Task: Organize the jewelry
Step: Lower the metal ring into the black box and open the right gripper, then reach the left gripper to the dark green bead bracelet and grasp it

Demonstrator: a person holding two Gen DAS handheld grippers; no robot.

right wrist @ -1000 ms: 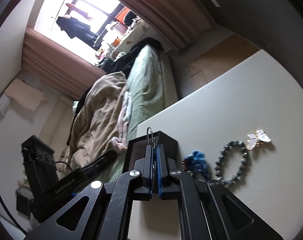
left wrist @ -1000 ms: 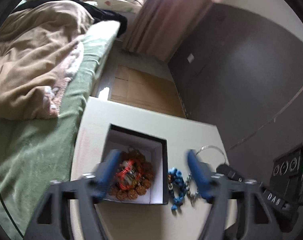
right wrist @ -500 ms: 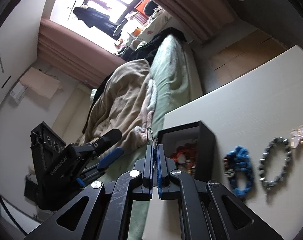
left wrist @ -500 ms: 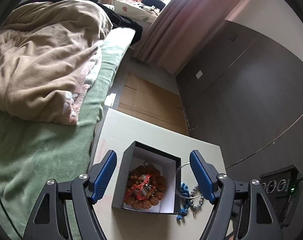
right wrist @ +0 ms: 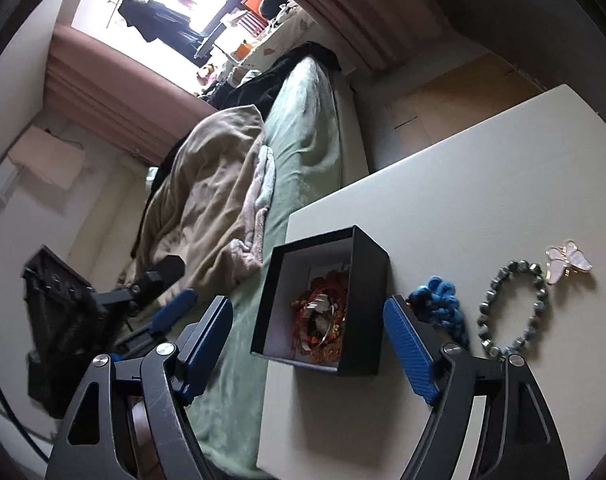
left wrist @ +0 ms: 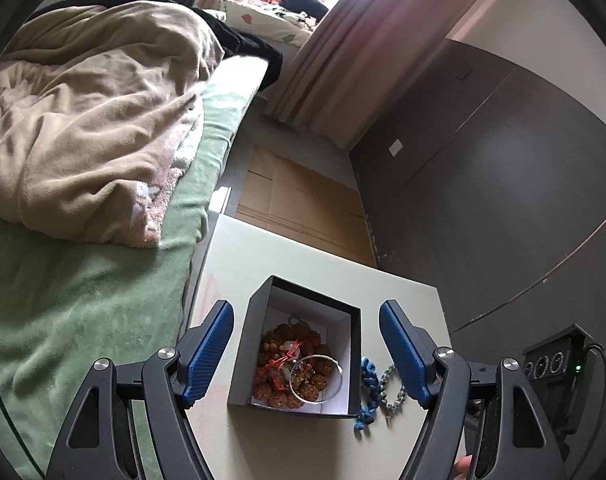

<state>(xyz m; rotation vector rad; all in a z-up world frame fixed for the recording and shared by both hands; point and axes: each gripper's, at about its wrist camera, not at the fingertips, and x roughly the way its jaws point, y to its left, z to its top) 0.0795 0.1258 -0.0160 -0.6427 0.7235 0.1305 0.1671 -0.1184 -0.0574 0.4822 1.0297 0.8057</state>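
1. While the bed (left wrist: 83,300) fills the far left w/ its green cover and tan blanket (left wrist: 87,120), nothing jewelry-related sits there; it only borders the counter (left wrist: 303,440).
2. Left gripper (left wrist: 306,354) hovers above the box (left wrist: 243,352), jaws spread wide, holding nothing. It has pulled back and up vs a sec ago, when its fingers were low around the box.
3. Box itself: black outside, white inside, on the counter near the bed-side edge. Inside lies the brown beaded bracelet (left wrist: 291,368) w/ red cord, and now a silver bangle (left wrist: 317,378) rests on top of it, leaning toward the right wall.
4. That bangle is the change: half a sec ago the right gripper (right wrist: 307,354) was clamped on a thin metal ring; now its jaws stand wide apart, empty, straddling the box in its own view. Judged: bangle dropped in, that item done.
5. Right of the box, still out on the counter: blue knotted bracelet (right wrist: 439,304) just beside the box wall, then grey bead bracelet (right wrist: 511,308), then butterfly clip (right wrist: 569,260) touching the grey beads or nearly so.
6. Judged: two pieces are in and three are left; blue one is nearest to the right jaws, likely next.
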